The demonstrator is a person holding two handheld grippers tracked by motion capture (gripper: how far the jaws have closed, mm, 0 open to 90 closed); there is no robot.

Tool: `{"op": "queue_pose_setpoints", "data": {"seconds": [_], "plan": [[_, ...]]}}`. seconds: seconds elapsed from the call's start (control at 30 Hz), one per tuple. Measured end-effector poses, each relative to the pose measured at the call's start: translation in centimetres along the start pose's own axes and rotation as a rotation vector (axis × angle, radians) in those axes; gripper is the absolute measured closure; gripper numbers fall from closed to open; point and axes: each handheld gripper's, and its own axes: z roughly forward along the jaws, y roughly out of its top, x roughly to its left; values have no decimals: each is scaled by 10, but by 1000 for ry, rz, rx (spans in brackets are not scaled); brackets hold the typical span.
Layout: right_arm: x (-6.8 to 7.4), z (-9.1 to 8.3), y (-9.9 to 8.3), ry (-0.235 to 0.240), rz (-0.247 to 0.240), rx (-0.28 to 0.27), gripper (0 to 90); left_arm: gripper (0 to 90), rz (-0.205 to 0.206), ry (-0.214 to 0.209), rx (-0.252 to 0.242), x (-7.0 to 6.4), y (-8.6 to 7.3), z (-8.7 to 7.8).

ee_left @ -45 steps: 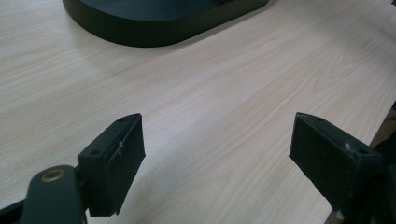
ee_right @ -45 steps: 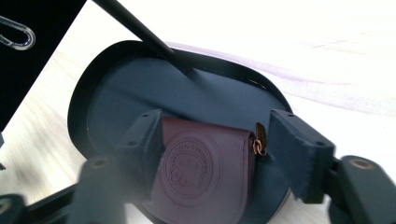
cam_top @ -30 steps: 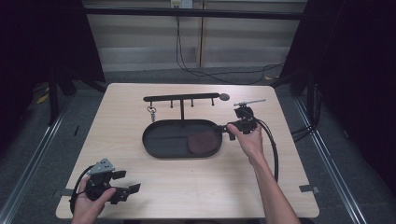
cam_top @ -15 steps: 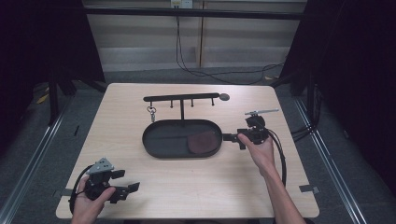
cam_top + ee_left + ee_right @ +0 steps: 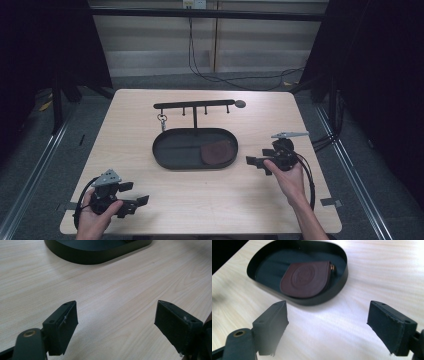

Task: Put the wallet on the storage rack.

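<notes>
A black oval tray [image 5: 172,155] sits mid-table with a brown leather pouch [image 5: 216,151] lying flat in its right end. My right gripper [image 5: 257,157] hovers open just right of the tray, held by a hand. In the right gripper view its jaws [image 5: 328,322] stand wide apart with nothing between them, and the pouch [image 5: 307,280] lies ahead inside the tray [image 5: 337,287]. My left gripper [image 5: 136,194] is at the table's near left corner, open and empty. In the left gripper view [image 5: 117,320] bare wood lies between its jaws and the tray wall [image 5: 95,258] is farther off.
A black bar rack with hooks [image 5: 195,105] stands behind the tray, and a key ring [image 5: 162,120] hangs from its left hook. Cables trail from both grippers. Dark floor and metal rails surround the table.
The right gripper has drawn back from the tray's right end toward the near right of the table, still open. The left gripper has stayed put.
</notes>
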Motion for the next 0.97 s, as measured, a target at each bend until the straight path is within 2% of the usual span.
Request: {"op": "queue_pose_setpoints", "data": {"seconds": [0.1, 0.23, 0.27, 0.37, 0.4, 0.43, 0.5, 0.63, 0.67, 0.8, 0.87, 0.97], "plan": [[-1, -7, -14, -8, -5, 16, 176, 185, 2, -2, -1, 0, 0, 0], [-2, -13, -22, -31, -4, 27, 198, 185, 6, -4, -1, 0, 0, -1], [-4, -19, -28, -43, -7, 12, 170, 185, 5, -3, -8, 0, 0, -2], [-5, -24, -36, -54, -1, -2, 171, 185, 5, -5, -4, 0, 0, -2], [-8, -28, -45, -66, 2, -2, 171, 185, 5, -1, -5, 1, 0, -3], [-8, -28, -45, -66, 2, -2, 171, 185, 5, -1, -5, 1, 0, -3], [-13, -31, -58, -78, 18, -12, 175, 185, 3, 1, -2, 1, 0, -4], [-16, -33, -66, -95, 26, -6, 175, 185, 3, -3, -7, 2, 0, -5], [-18, -34, -71, -105, 29, 13, 176, 185, 2, -1, -11, 2, 0, -5], [-22, -37, -81, -125, 35, 17, 175, 185, -2, 1, -11, 3, -1, -6], [-27, -36, -88, -196, 29, 48, 187, 185, 1, -5, -11, 2, 0, -5], [-29, -33, -88, -211, 48, 60, 208, 185, 4, -8, -11, 1, 1, -4]]}}
